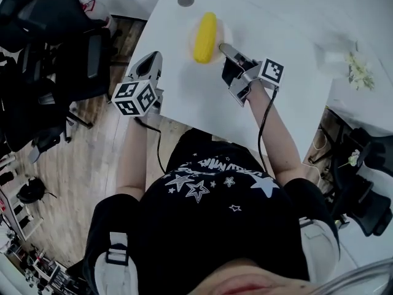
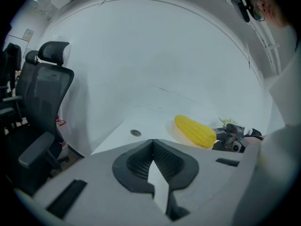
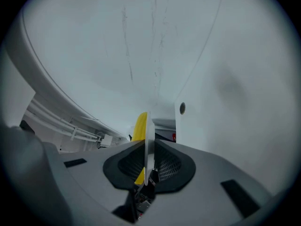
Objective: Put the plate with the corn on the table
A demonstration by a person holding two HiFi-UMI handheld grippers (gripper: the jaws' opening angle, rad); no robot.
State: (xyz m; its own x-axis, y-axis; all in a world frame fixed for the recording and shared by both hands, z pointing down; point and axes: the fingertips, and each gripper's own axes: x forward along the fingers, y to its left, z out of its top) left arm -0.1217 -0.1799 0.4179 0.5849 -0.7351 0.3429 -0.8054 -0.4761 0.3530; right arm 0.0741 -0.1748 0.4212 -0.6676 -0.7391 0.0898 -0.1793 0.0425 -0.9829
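A yellow corn cob (image 1: 206, 37) lies on a small white plate (image 1: 225, 32) over the white table (image 1: 276, 17). Whether the plate touches the table I cannot tell. My right gripper (image 1: 226, 49) is shut on the plate's near rim. In the right gripper view the plate (image 3: 149, 140) stands edge-on between the pads, with the corn (image 3: 139, 125) to its left. My left gripper (image 1: 152, 57) hangs by the table's left edge, shut and empty. In its own view the left gripper (image 2: 153, 142) shows its pads meeting, with the corn (image 2: 195, 131) and the right gripper (image 2: 233, 138) ahead to the right.
A round cable grommet (image 1: 186, 0) sits in the table beyond the plate. A white holder with pale flowers (image 1: 347, 63) stands at the table's right. Black office chairs (image 1: 61, 48) crowd the wooden floor on the left, one close in the left gripper view (image 2: 44, 102).
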